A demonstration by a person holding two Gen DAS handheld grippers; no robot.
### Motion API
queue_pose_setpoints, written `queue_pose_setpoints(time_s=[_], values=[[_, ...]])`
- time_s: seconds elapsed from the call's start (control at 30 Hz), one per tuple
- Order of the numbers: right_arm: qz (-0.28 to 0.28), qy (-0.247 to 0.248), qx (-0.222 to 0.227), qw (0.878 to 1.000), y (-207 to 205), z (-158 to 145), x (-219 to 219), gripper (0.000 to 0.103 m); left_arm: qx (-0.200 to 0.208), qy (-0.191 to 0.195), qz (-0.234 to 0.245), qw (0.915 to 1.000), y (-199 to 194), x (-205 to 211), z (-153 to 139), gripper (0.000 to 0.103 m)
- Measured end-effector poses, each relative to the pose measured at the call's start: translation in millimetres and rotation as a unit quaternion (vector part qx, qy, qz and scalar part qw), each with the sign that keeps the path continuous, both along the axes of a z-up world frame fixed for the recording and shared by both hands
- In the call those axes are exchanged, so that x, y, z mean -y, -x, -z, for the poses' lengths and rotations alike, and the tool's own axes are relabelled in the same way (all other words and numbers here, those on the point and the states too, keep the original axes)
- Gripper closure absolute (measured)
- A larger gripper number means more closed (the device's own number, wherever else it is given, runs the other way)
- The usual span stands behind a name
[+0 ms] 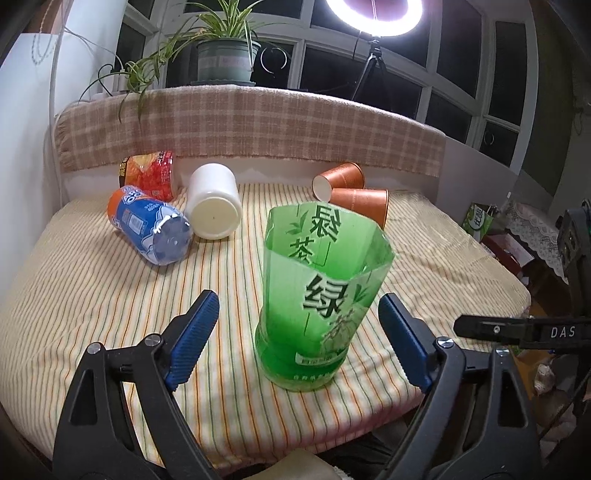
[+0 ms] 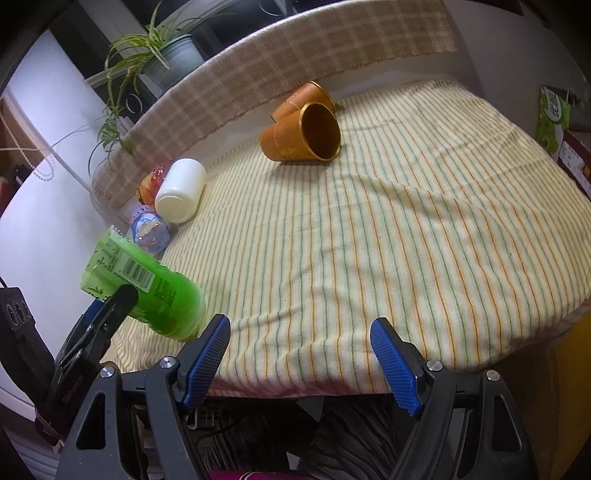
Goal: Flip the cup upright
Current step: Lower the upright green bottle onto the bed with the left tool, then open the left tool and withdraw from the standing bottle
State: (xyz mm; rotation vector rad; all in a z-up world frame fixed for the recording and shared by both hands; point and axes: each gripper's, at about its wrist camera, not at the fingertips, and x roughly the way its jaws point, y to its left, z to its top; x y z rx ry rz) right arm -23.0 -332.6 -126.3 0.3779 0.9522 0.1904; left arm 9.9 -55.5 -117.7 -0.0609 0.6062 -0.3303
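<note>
We see the green cup (image 1: pixel 317 295) standing upright on the striped cloth (image 1: pixel 92 288), near the front edge, open end up. It is a cut-off bottle of clear green plastic and looks empty. Its label carries the characters 绿茶, printed on the near wall and showing mirrored through the far wall; the right wrist view shows a barcode on its side (image 2: pixel 140 277).

The left gripper (image 1: pixel 299 336) has its jaws spread wide, one blue pad on each side of the cup, both apart from it; it grips nothing. The right gripper (image 2: pixel 299 354) is also wide open and empty, over the front edge of the cloth, well to the right of the cup. In the left view its arm shows at the right, marked "DAS".

Farther back on the left, three containers lie on their sides:
- a blue bottle (image 1: pixel 151 229) with an orange end, its writing unreadable;
- a white jar (image 1: pixel 214 203), base toward us, just right of the blue bottle;
- a red can (image 1: pixel 147 177) behind them, against the checked backrest (image 1: pixel 258 129).

At the far right, two brown cups (image 1: pixel 351 192) lie on their sides, touching; the nearer one shows an empty interior in the right view.

Behind the backrest we see a potted plant (image 1: pixel 221 55), dark windows and a ring light (image 1: pixel 373 14) on a tripod. A green carton (image 1: pixel 478 221) stands off the table to the right.
</note>
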Motion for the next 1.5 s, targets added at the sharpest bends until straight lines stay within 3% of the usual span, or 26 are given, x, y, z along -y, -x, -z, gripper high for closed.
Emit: queue_pose_setpoints(time_s=[0.53, 0.77, 0.87, 0.97, 1.5], values=[[-0.037, 0.074, 0.086, 0.993, 10, -29, -33, 0.021, -0.015, -0.012, -0.037, 0.9992, 31, -33, -8, 0.012], [-0.053, 0.117, 0.134, 0.983, 20, -42, -53, 0.011, -0.001, -0.008, -0.07, 0.9975, 43, -46, -27, 0.012], [-0.056, 0.124, 0.152, 0.979, 25, -47, -59, 0.005, 0.009, -0.004, -0.086, 0.9963, 48, -51, -36, 0.001], [-0.057, 0.132, 0.166, 0.975, 29, -51, -64, 0.002, 0.022, -0.005, -0.099, 0.9949, 53, -55, -44, 0.0], [-0.055, 0.14, 0.178, 0.972, 33, -53, -70, 0.0, 0.026, -0.012, -0.116, 0.9928, 55, -57, -51, 0.0]])
